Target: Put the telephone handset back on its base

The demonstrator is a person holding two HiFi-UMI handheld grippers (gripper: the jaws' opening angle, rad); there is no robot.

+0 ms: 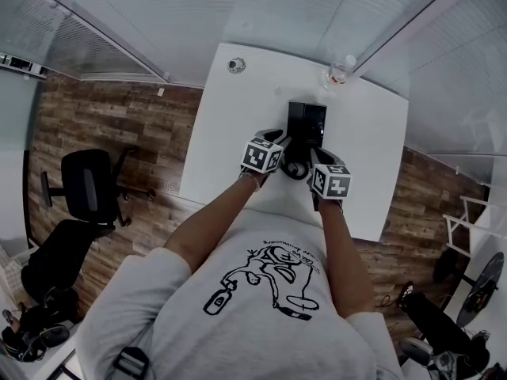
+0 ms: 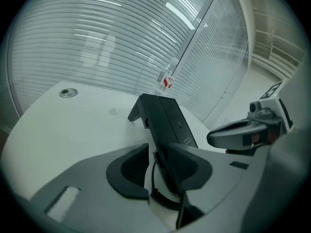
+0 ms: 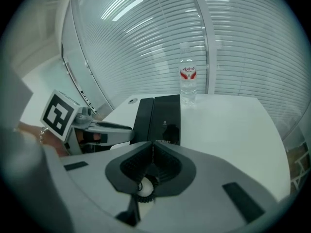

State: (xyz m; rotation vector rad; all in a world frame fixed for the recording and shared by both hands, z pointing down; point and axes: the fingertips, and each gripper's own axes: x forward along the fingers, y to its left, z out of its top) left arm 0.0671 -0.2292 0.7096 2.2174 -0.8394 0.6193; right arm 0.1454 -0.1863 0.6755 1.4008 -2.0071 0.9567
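A black telephone (image 1: pixel 306 121) lies on the white table (image 1: pixel 230 133). Its handset (image 3: pixel 143 116) rests along the left side of the base (image 3: pixel 167 115). My left gripper (image 2: pixel 158 154) is at the phone's near end with its jaws apart. The handset's near end (image 2: pixel 167 166) and the coiled cord (image 2: pixel 163 198) sit between them, and a white gap shows beside the left pad. My right gripper (image 3: pixel 153 147) is shut just short of the base's near edge, pad tips touching. A coil of cord (image 3: pixel 144 191) shows in the hollow behind them. Both grippers (image 1: pixel 283 142) (image 1: pixel 315 161) flank the cord loop (image 1: pixel 295 169).
A clear water bottle (image 1: pixel 339 71) (image 3: pixel 187 79) stands at the table's far edge by the blinds. A round cable grommet (image 1: pixel 236 65) (image 2: pixel 68 93) sits at the far left. A black office chair (image 1: pixel 87 184) stands on the wood floor left of the table.
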